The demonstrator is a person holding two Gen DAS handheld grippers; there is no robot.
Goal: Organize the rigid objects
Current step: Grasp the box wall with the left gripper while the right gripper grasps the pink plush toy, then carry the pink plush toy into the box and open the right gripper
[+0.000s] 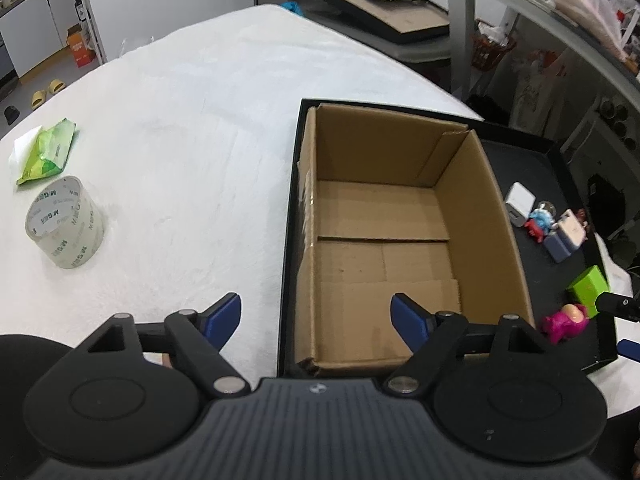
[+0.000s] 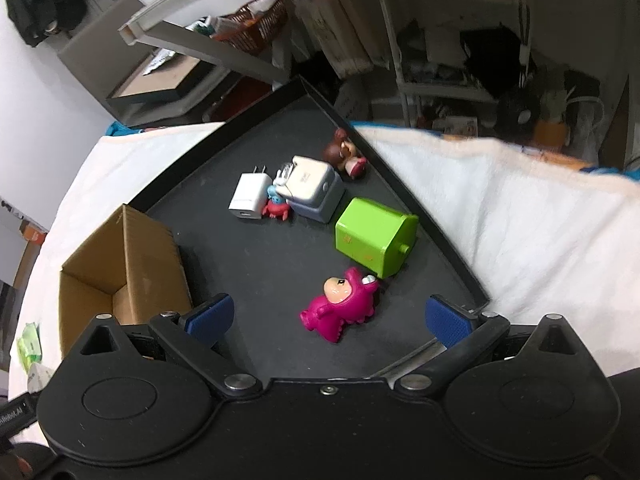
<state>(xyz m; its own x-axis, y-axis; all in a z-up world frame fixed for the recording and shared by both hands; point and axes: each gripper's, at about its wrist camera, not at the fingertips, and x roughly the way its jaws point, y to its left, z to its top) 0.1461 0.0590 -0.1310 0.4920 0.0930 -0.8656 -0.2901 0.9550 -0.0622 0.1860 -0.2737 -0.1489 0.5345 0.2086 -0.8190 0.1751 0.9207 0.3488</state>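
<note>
Since the cardboard box (image 1: 384, 240) sits empty inside the black tray (image 2: 280, 256), the right claw (image 2: 328, 318) hangs open over the pink figurine (image 2: 340, 306), while the left claw (image 1: 316, 320) waits open too.

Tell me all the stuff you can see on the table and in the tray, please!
cardboard box: 1, brown, open and empty, standing in the tray's left part
tray: 1, black, on the white table
pink toy: 1, lying in the tray, nearest the right gripper
green box: 1, bright green, on its side just beyond the pink toy
white charger: 1, flat in the tray
grey-blue box: 1, white top, beside the charger
red and blue toy: 1, between charger and grey-blue box
brown toy: 1, by the tray's far rim
tape roll: 1, clear, on the table
green packet: 1, beyond the tape
table: 1, white cover
left gripper: open, empty
right gripper: open, empty
</note>
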